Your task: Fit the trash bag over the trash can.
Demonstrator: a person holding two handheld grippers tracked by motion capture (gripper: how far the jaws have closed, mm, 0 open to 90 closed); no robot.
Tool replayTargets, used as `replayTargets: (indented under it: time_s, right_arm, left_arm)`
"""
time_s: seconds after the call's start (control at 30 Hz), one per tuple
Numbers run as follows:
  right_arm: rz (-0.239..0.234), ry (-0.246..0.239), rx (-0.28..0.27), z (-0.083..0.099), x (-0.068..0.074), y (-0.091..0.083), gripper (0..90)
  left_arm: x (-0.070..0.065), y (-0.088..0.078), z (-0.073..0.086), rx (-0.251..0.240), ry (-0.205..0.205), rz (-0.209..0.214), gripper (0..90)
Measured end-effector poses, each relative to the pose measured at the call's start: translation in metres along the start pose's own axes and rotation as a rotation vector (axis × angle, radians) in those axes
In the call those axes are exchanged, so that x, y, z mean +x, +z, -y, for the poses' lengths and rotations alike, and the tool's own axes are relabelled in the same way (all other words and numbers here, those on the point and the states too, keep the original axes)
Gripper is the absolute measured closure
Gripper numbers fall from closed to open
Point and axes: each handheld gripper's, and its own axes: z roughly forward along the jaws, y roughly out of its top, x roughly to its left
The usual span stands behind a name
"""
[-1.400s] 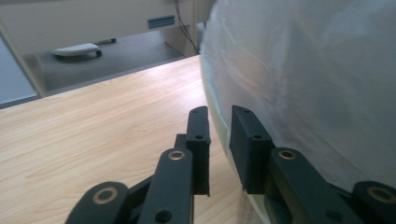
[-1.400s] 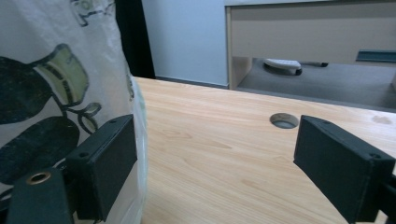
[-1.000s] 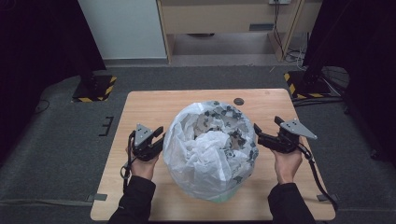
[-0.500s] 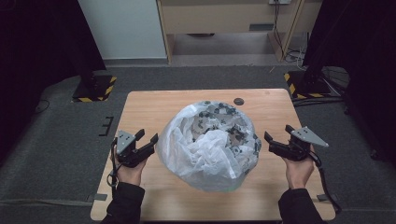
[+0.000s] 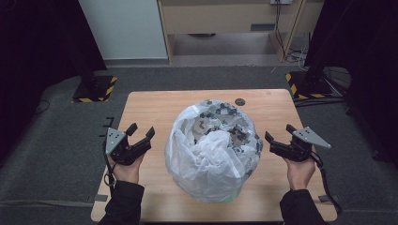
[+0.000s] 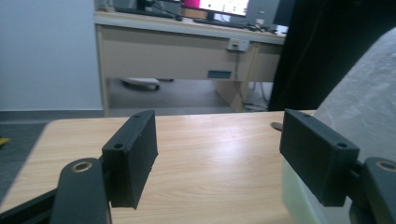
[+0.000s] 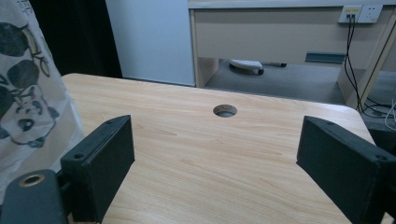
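Note:
A big white plastic bag [image 5: 213, 150] with a dark-patterned item inside stands in the middle of the wooden table [image 5: 150, 105]. My left gripper [image 5: 141, 130] hovers by the table's left edge, apart from the bag. Its jaws have just been opening and have nothing between them. In the left gripper view the gripper [image 6: 224, 156] frames bare wood, with the bag [image 6: 369, 98] to its right. My right gripper [image 5: 279, 132] stands open to the right of the bag, also apart from it. In the right gripper view the gripper [image 7: 219, 163] is empty, with the bag [image 7: 28, 93] at the left.
A small round hole [image 5: 240, 101] sits in the tabletop behind the bag, also seen as the hole [image 7: 225, 110] ahead of the right jaws. A beige desk [image 5: 225, 18] stands beyond the table. Yellow-black striped bases [image 5: 96, 89] [image 5: 305, 84] lie on the grey floor on both sides.
Both hands have drawn outward from the bag's sides toward the table edges. The left jaws have opened wide. The bag has settled slightly.

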Motion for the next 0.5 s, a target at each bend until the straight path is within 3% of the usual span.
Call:
replayTargets:
  time_s: [0.1, 0.33, 0.5]
  right_arm:
    - [0.003, -0.006, 0.005, 0.000, 0.000, -0.001, 11.2]
    - [0.012, -0.010, 0.010, 0.002, -0.004, -0.006, 11.2]
    - [0.011, -0.007, 0.060, 0.013, -0.007, -0.007, 11.0]
  left_arm:
    - [0.001, 0.000, 0.002, 0.032, 0.040, -0.040, 26.9]
    - [0.012, -0.005, 0.021, 0.162, 0.073, -0.083, 26.5]
    - [0.017, -0.009, 0.042, 0.269, 0.084, -0.085, 25.4]
